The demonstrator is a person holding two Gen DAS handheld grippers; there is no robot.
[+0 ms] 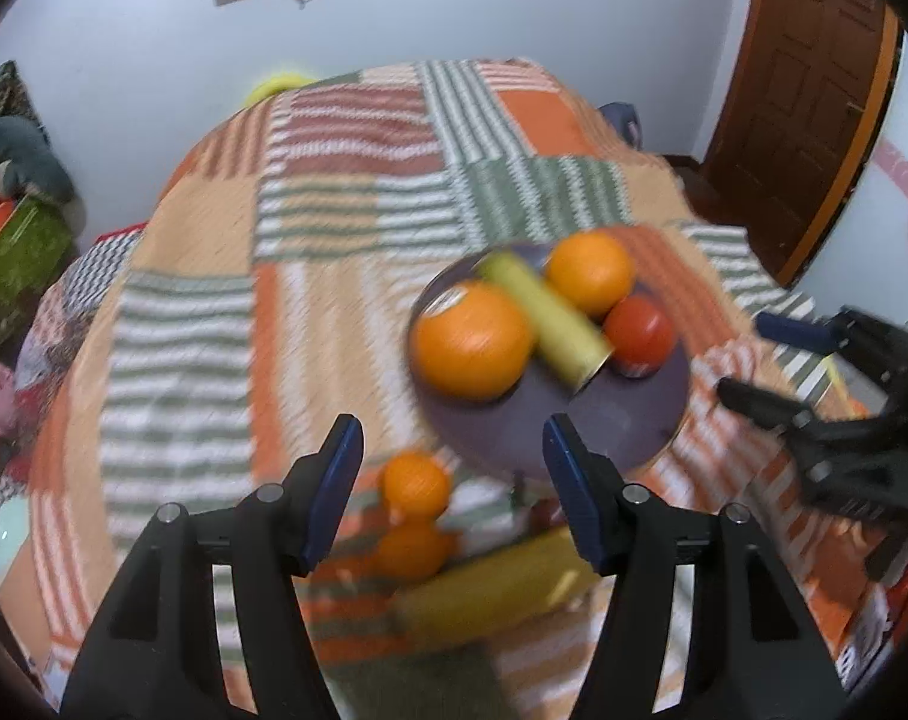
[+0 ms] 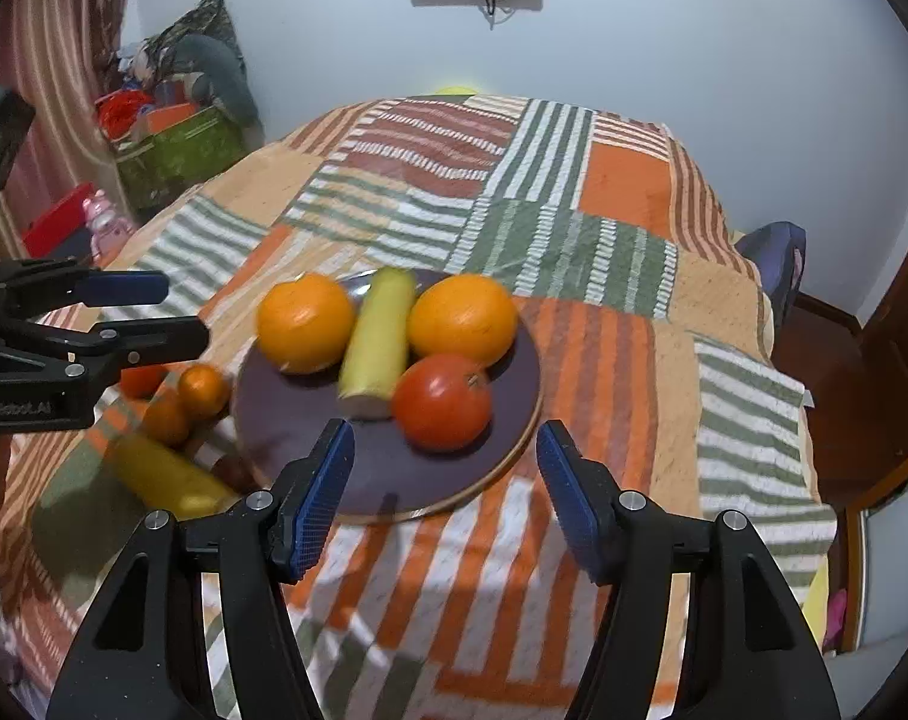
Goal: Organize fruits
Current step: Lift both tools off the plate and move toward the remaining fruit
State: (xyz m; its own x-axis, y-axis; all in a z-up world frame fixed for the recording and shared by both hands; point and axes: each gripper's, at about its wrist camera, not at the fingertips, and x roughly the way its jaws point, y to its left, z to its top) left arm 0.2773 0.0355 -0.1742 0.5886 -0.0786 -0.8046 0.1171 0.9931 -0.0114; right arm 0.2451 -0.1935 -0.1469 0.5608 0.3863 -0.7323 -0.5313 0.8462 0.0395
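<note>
Both your left gripper [image 1: 450, 480] and right gripper [image 2: 444, 474] gape empty; small oranges [image 2: 201, 388] and a yellow fruit [image 2: 165, 477] crowd beside the plate [image 2: 514, 420].

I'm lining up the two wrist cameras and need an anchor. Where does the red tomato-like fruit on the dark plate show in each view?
Left wrist view: the red fruit sits right of centre, at the plate's right side, beside the yellow-green piece.
Right wrist view: the red fruit lies near centre, at the plate's near side, just beyond the open fingers.
Shared landmark: the yellow-green piece between two oranges.
</note>
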